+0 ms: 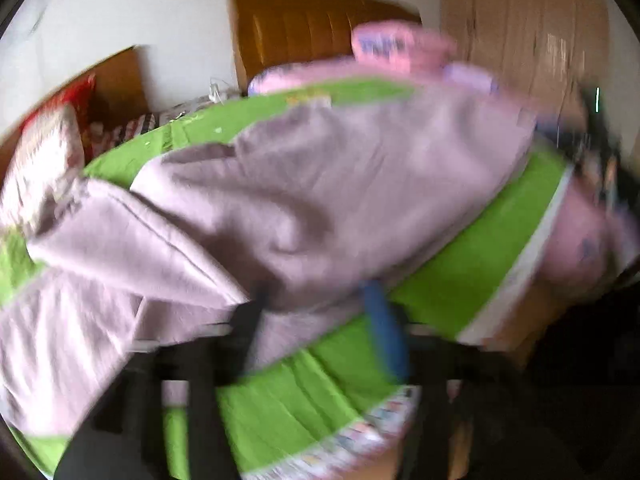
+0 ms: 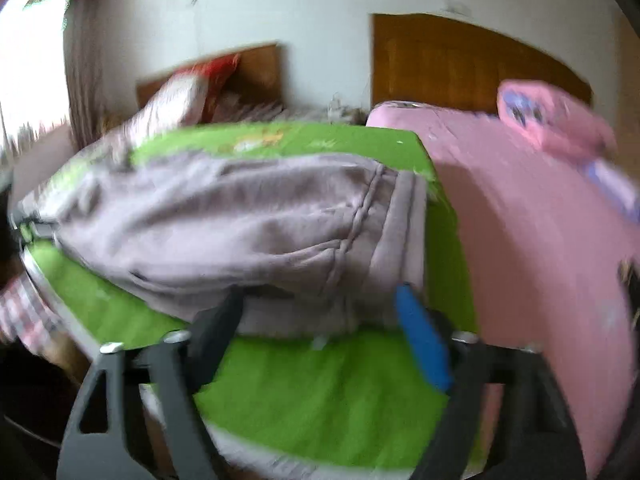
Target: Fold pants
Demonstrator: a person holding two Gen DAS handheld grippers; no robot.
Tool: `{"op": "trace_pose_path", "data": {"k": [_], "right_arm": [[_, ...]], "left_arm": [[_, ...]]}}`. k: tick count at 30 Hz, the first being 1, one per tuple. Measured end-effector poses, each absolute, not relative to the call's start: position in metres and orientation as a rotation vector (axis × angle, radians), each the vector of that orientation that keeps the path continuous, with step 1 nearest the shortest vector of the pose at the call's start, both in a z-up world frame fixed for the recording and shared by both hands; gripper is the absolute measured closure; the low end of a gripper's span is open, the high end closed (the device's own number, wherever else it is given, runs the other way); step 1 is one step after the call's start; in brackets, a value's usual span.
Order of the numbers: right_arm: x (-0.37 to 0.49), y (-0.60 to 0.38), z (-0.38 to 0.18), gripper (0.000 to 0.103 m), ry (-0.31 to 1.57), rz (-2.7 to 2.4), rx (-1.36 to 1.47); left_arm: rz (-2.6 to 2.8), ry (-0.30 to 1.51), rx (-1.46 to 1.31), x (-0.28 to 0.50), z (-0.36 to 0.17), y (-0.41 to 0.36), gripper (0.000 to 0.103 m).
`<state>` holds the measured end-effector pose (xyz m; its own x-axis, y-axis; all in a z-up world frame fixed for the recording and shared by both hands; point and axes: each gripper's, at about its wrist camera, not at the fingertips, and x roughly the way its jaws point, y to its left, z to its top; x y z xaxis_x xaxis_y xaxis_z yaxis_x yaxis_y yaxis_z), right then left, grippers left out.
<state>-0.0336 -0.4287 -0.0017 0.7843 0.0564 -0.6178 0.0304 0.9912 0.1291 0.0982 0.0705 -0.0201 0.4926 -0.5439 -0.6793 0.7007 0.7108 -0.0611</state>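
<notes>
Black plastic arms of the left tool [image 1: 316, 300] fill the bottom of its view, one finger black, the other tipped with a blue pad. Fingers spread apart, tips at the near edge of the pants [image 1: 280, 200]; blur hides whether any cloth is caught, no firm pinch visible. Pants are soft mauve-grey knit, sweatpant type, rumpled, lying across a bright green sheet [image 1: 460, 280] on the bed; a leg runs off lower left with a long seam ridge. Sheet is smooth cotton with a white band and a printed cartoon border at the near edge.

Right tool [image 2: 320, 300] also spread wide, black finger [image 2: 218, 320] and blue pad [image 2: 420, 336] touching the pants [image 2: 240, 220] at the near hem by the waistband [image 2: 404, 220], which shows stitched ribbing rows. Cannot tell if fabric sits between the fingers. Pink sheet [image 2: 520, 220] just beside the green sheet [image 2: 320, 392], pink pillow [image 2: 552, 120] at the far end, brown wooden headboard [image 2: 460, 64] behind. Red-and-white pillow [image 2: 188, 92] on the second bed. Both views motion-blurred.
</notes>
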Motion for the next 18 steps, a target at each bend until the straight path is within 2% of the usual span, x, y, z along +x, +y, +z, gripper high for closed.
{"op": "trace_pose_path", "data": {"k": [1, 3, 5, 7, 13, 18], "right_arm": [[-0.041, -0.43, -0.001, 0.024, 0.657, 0.033, 0.188], [-0.048, -0.431, -0.004, 0.026, 0.653, 0.032, 0.282], [-0.047, -0.435, -0.01, 0.036, 0.643, 0.042, 0.413], [-0.041, -0.444, -0.016, 0.04, 0.605, 0.055, 0.55], [-0.017, -0.469, -0.04, 0.04, 0.574, 0.072, 0.892], [-0.011, -0.468, -0.054, 0.042, 0.619, 0.068, 1.0]], "left_arm": [[-0.745, 0.721, 0.165, 0.099, -0.015, 0.081, 0.013], [-0.735, 0.73, -0.014, 0.109, -0.007, 0.101, 0.013], [-0.714, 0.751, -0.164, 0.116, -0.004, 0.114, 0.013], [-0.705, 0.782, -0.282, 0.125, -0.005, 0.12, 0.013], [-0.672, 0.832, -0.429, 0.144, -0.019, 0.123, 0.013], [-0.657, 0.829, -0.497, 0.138, -0.029, 0.143, 0.013]]}}
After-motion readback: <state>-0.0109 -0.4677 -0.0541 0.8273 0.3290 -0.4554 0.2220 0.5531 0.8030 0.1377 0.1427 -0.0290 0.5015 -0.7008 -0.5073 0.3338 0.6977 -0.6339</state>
